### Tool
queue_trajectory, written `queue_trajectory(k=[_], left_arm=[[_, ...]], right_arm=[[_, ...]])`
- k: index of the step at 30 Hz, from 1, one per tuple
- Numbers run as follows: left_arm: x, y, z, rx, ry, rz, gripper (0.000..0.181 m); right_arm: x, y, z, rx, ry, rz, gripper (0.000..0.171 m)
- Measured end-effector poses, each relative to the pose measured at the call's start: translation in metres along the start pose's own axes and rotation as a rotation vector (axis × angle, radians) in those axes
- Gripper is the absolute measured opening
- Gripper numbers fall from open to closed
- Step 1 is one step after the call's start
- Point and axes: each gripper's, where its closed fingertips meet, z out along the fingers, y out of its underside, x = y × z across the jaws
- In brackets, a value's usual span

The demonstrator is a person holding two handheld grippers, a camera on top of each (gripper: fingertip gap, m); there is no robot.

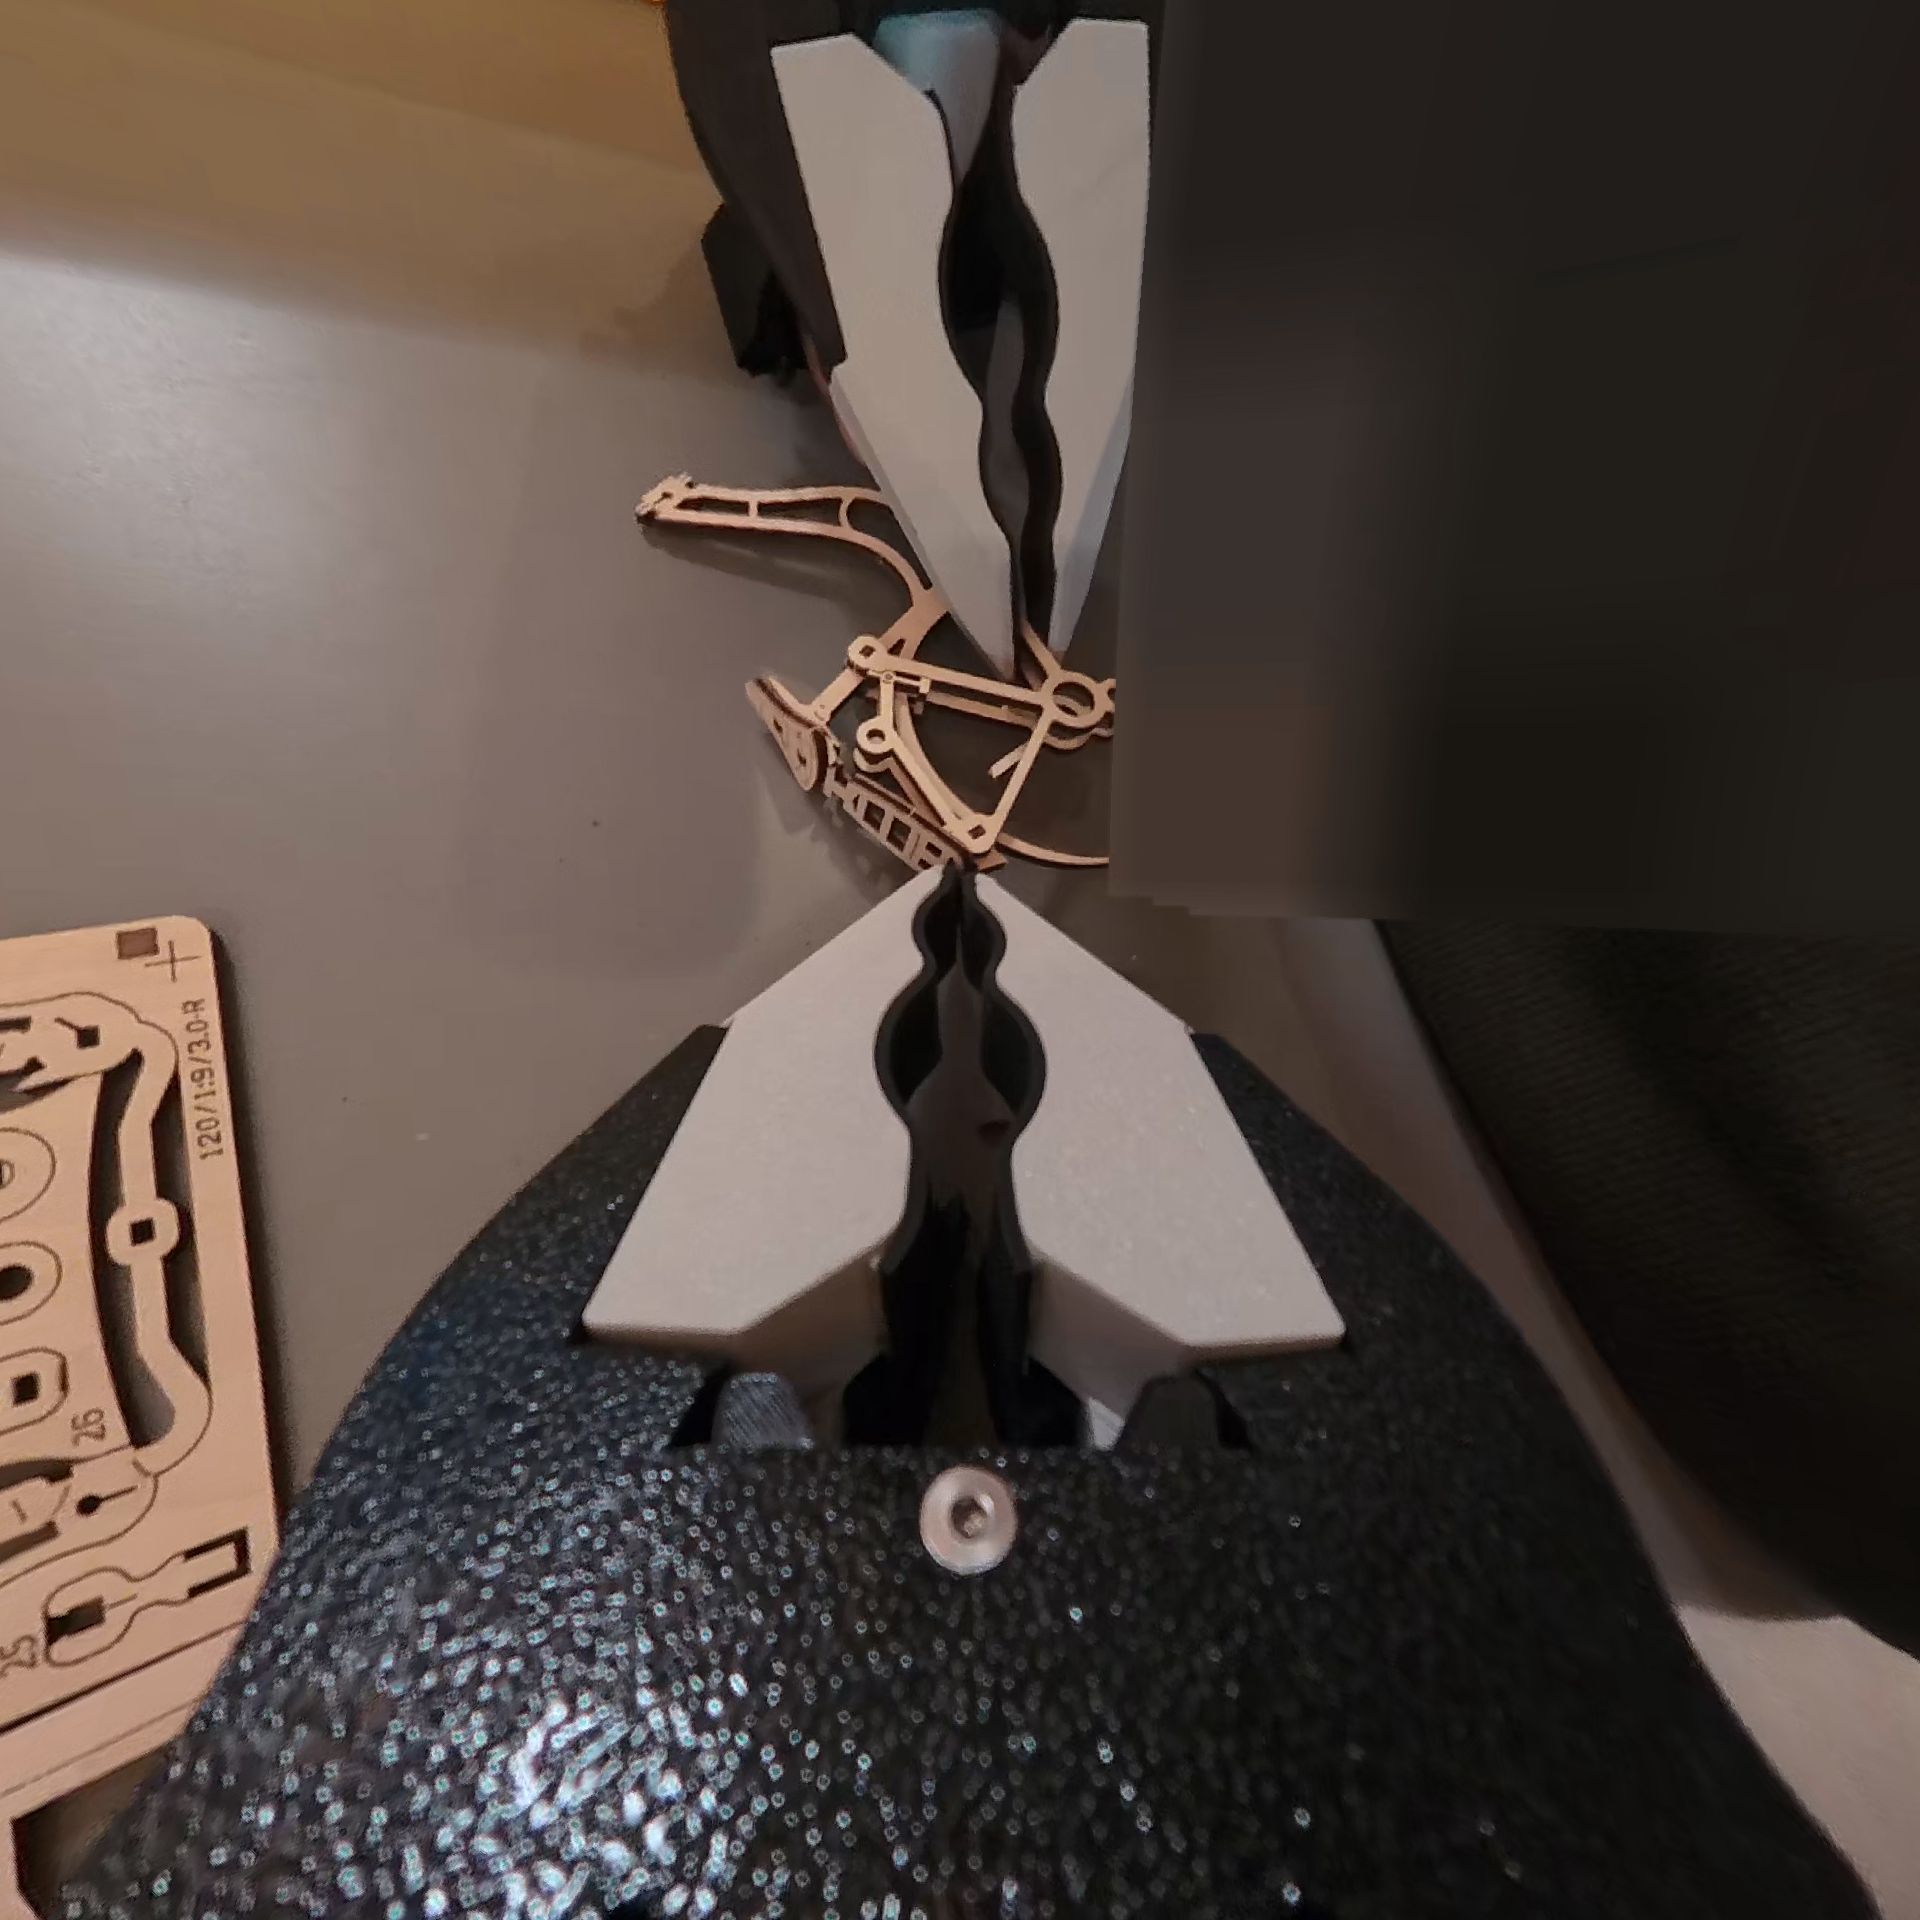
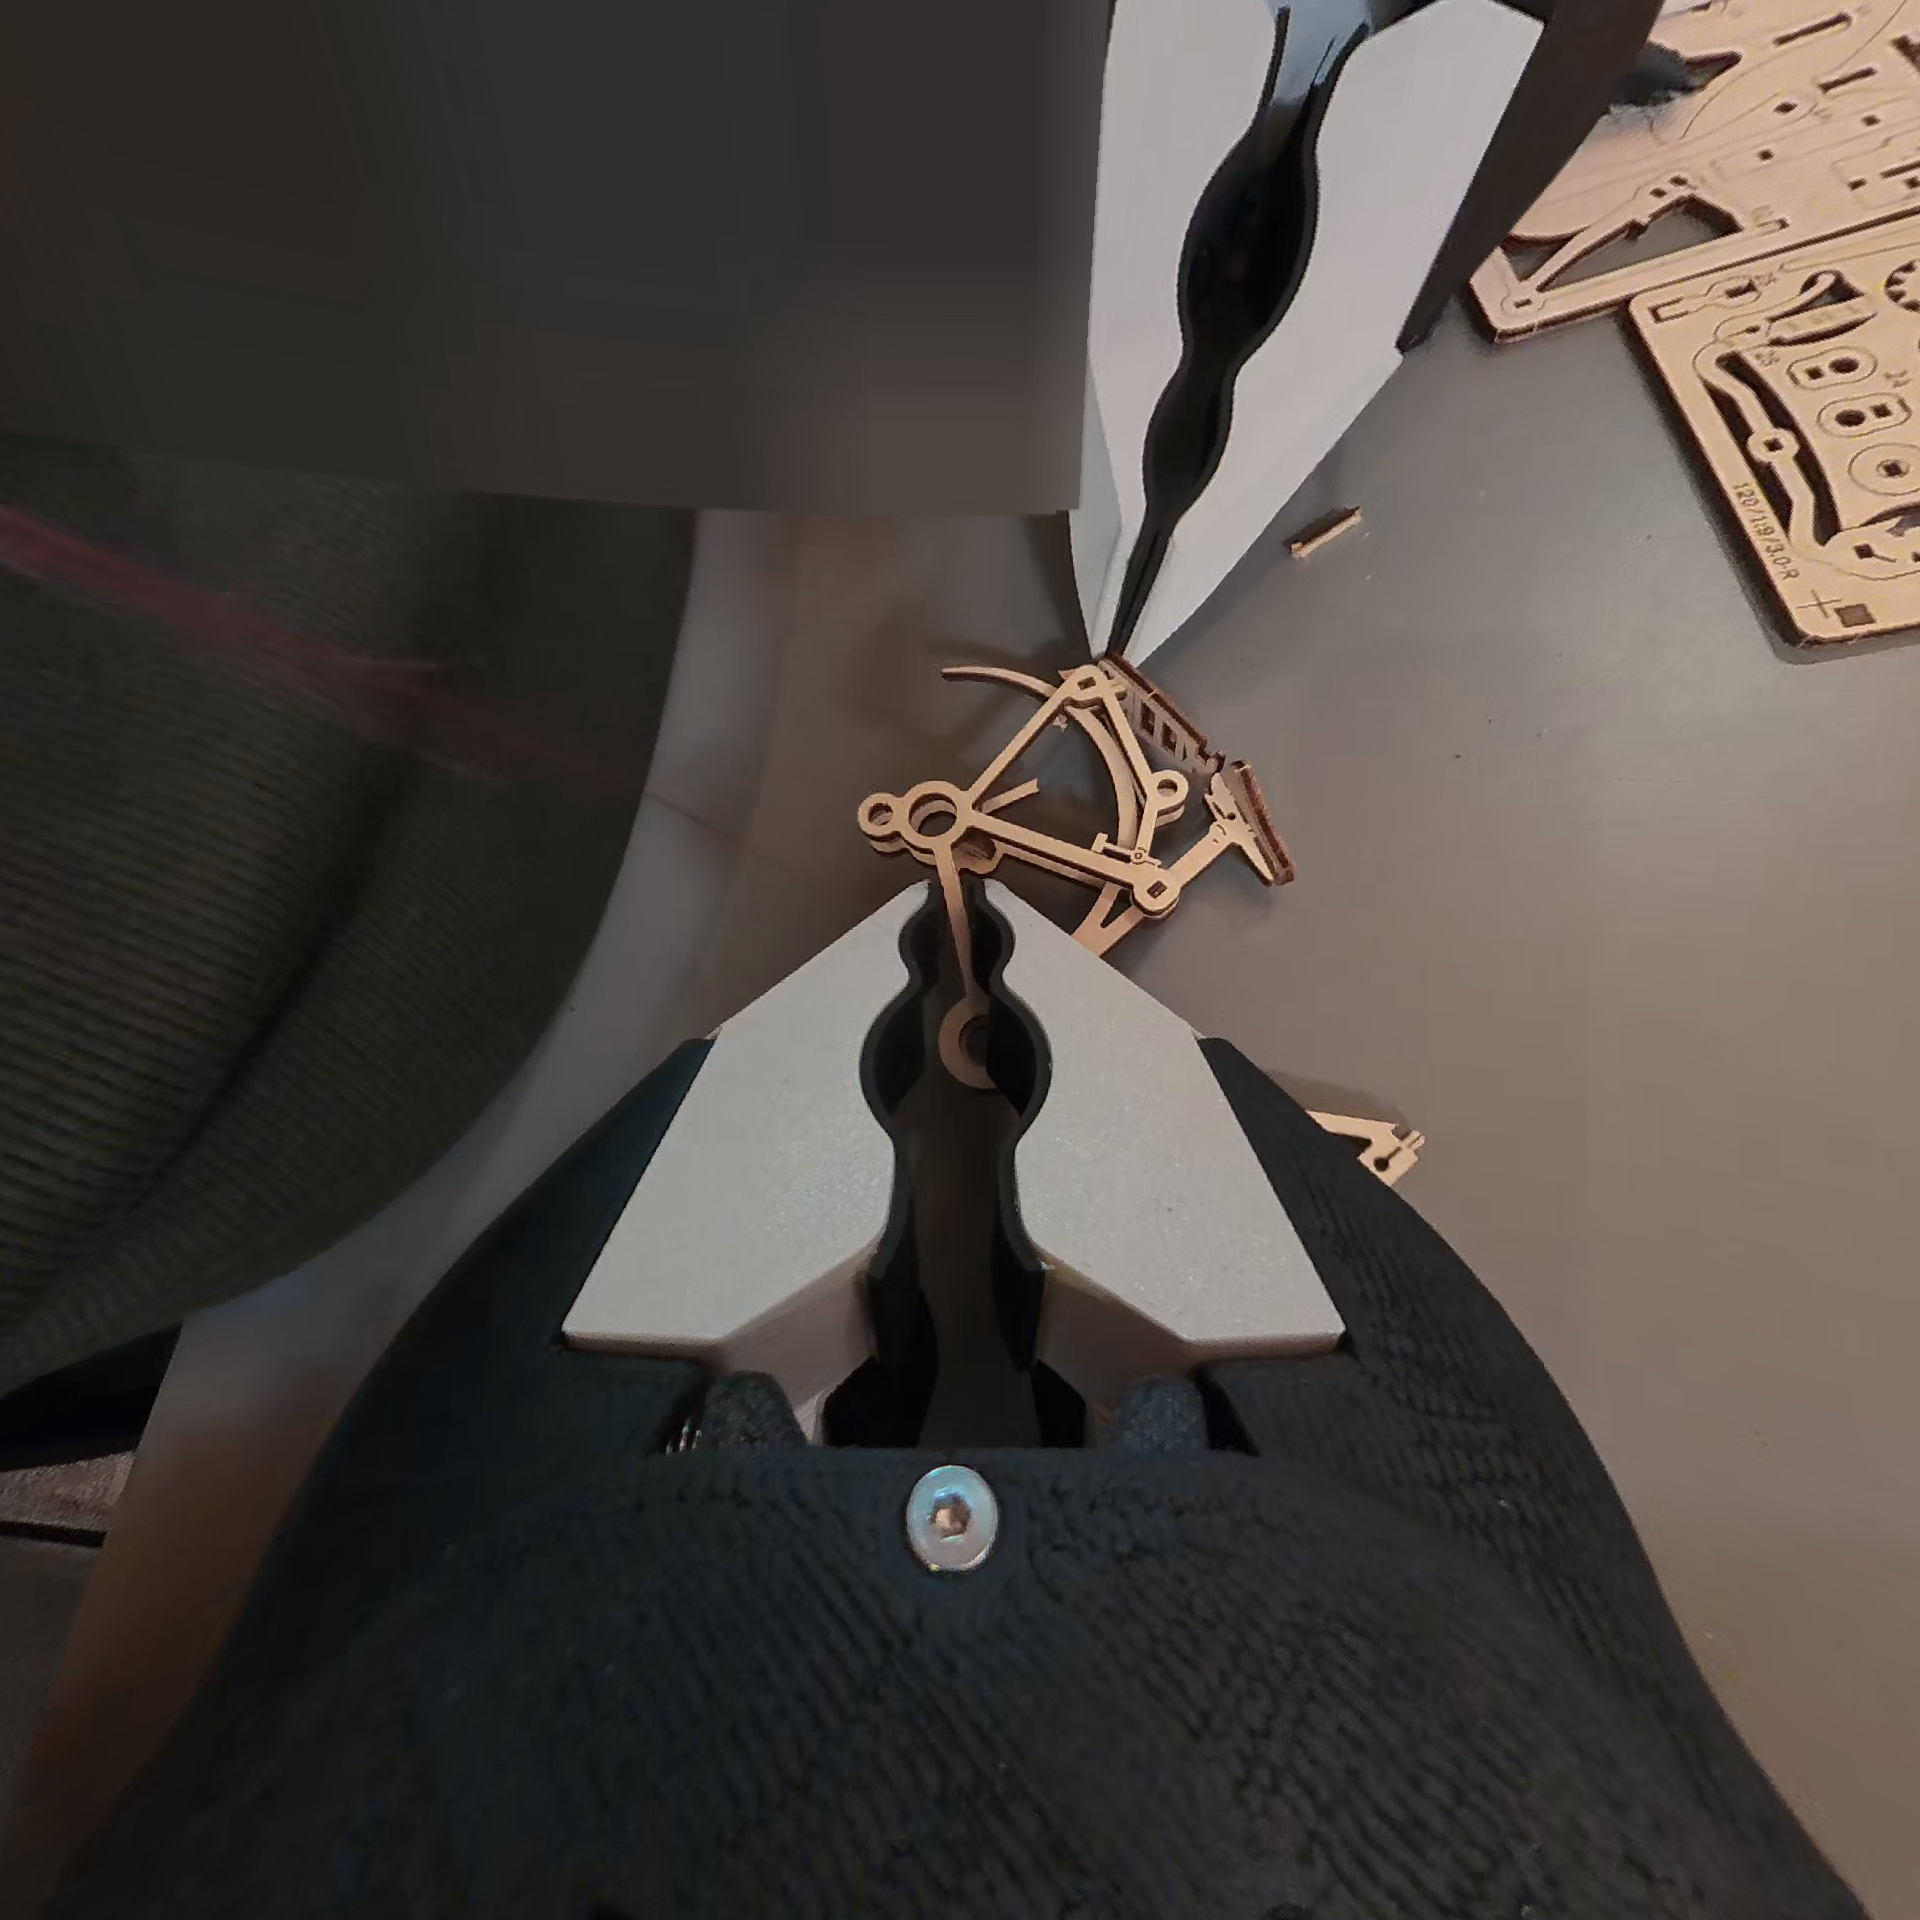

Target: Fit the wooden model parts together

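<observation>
The wooden model (image 1: pixel 935 748), a flat openwork assembly of arcs, struts and rings, hangs between both grippers above the grey table (image 1: pixel 416 623). My left gripper (image 1: pixel 961 883) is shut on its ladder-like edge. In the right wrist view that gripper (image 2: pixel 1122 644) comes in from above and pinches the same edge of the model (image 2: pixel 1091 821). My right gripper (image 2: pixel 961 894) is shut on a thin wooden lever (image 2: pixel 966 977) with a ring end, which meets the model's ring hub. In the left wrist view this gripper (image 1: pixel 1029 644) descends from the top.
Wooden part sheets lie at the table's left (image 1: pixel 114 1299) and, in the right wrist view, at the far right (image 2: pixel 1818 416). A curved wooden arm (image 1: pixel 769 514) lies flat beside the model. A small loose wooden chip (image 2: pixel 1325 530) lies nearby. Dark ribbed fabric (image 2: pixel 208 883) borders the table edge. Across from one pair of fingers to the other is roughly 5 centimeters.
</observation>
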Motion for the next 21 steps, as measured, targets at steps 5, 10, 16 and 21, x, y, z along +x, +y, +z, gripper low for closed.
queue_trajectory(k=[5, 10, 16, 21], left_arm=[[0.003, -0.002, -0.003, 0.026, 0.028, -0.023, 0.0], [0.001, -0.01, -0.014, 0.114, 0.045, -0.062, 0.0], [-0.005, -0.009, -0.013, 0.072, -0.061, 0.026, 0.003], [-0.013, -0.002, -0.007, -0.052, -0.25, 0.237, 0.02]], right_arm=[[0.001, 0.001, 0.001, -0.01, 0.01, 0.001, 0.002], [0.002, 0.002, 0.001, -0.013, 0.013, 0.001, 0.002], [0.003, 0.005, 0.001, -0.034, 0.032, -0.018, 0.002], [0.005, 0.006, -0.001, -0.042, 0.043, -0.026, 0.002]])
